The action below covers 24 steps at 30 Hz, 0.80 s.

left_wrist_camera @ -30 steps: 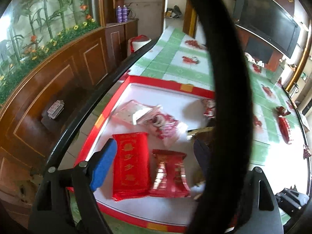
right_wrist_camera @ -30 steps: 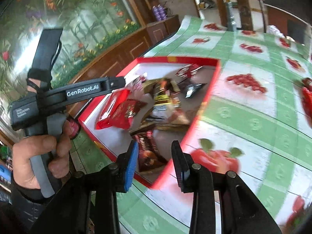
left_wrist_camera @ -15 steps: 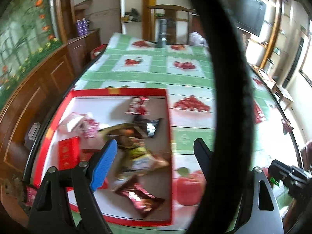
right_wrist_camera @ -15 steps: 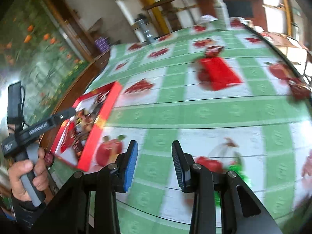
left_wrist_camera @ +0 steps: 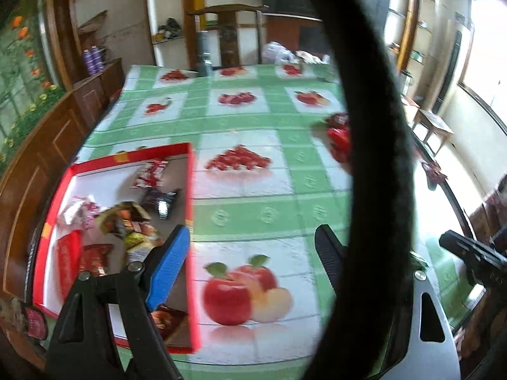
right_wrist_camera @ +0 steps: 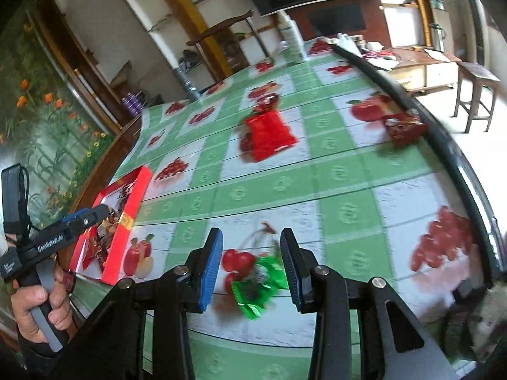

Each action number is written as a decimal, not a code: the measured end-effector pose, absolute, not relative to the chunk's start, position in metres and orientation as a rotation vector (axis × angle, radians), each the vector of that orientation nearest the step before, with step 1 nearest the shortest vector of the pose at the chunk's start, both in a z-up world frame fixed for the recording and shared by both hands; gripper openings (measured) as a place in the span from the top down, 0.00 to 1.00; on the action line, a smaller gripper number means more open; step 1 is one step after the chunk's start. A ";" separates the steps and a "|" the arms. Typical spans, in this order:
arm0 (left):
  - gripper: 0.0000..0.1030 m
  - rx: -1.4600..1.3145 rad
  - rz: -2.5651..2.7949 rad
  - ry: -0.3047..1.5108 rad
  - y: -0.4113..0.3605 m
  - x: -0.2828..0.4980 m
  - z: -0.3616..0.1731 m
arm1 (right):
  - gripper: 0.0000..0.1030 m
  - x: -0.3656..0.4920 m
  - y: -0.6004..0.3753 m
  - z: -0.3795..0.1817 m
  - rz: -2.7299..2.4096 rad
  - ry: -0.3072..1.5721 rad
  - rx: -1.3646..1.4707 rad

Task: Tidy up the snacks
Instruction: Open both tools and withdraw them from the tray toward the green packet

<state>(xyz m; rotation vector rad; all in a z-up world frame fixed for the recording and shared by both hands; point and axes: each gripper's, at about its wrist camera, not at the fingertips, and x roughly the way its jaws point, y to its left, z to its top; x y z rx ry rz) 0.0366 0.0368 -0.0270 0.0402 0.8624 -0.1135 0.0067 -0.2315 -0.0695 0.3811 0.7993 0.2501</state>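
A red-rimmed box (left_wrist_camera: 192, 215) at the table's left edge holds several snack packets (left_wrist_camera: 136, 231); it also shows in the right wrist view (right_wrist_camera: 126, 218). My left gripper (left_wrist_camera: 253, 253) is open and empty above the tablecloth right of the box. My right gripper (right_wrist_camera: 252, 256) is open, its fingers on either side of a green snack packet (right_wrist_camera: 258, 285) lying on the cloth. A red bag (right_wrist_camera: 269, 134) lies mid-table, also partly visible in the left wrist view (left_wrist_camera: 339, 141). A dark red packet (right_wrist_camera: 404, 128) lies near the right edge.
The green and white fruit-print tablecloth (left_wrist_camera: 263, 190) covers a long table. A thick black cable (left_wrist_camera: 374, 158) hangs across the left wrist view. A wooden cabinet (left_wrist_camera: 47, 145) runs along the left. A chair (left_wrist_camera: 228, 28) and a grey flask (left_wrist_camera: 204, 52) stand at the far end.
Both grippers have swung right, away from the box. The right gripper has come over the green packet, which now lies between its fingers. Both stay open.
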 end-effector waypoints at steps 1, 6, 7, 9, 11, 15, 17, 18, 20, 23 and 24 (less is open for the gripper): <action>0.21 0.047 -0.146 0.870 0.027 0.034 -0.028 | 0.63 0.005 -0.238 -0.070 0.233 0.797 0.390; 0.21 0.085 -0.339 0.898 -0.022 0.020 -0.035 | 0.61 -0.004 -0.264 -0.063 0.173 0.758 0.438; 0.21 0.129 -0.381 0.901 -0.040 0.016 -0.038 | 0.59 -0.005 -0.270 -0.061 0.156 0.750 0.438; 0.21 0.199 -0.441 0.907 -0.065 0.011 -0.045 | 0.58 -0.007 -0.279 -0.057 0.140 0.736 0.446; 0.21 0.260 -0.479 0.912 -0.088 0.009 -0.053 | 0.57 -0.006 -0.286 -0.053 0.130 0.723 0.455; 0.21 0.325 -0.510 0.950 -0.119 0.015 -0.073 | 0.54 0.005 -0.297 -0.046 0.105 0.704 0.466; 0.21 0.346 -0.513 0.968 -0.128 0.019 -0.082 | 0.49 0.013 -0.299 -0.045 0.089 0.698 0.470; 0.21 0.355 -0.517 0.976 -0.131 0.020 -0.086 | 0.49 0.016 -0.301 -0.045 0.083 0.694 0.472; 0.21 0.367 -0.531 0.989 -0.137 0.021 -0.094 | 0.49 0.032 -0.304 -0.046 0.057 0.696 0.468; 0.23 0.331 -0.562 1.019 -0.137 0.024 -0.104 | 0.49 0.058 -0.308 -0.048 -0.005 0.705 0.427; 0.28 0.326 -0.556 1.030 -0.136 0.026 -0.108 | 0.49 0.065 -0.310 -0.049 -0.023 0.709 0.420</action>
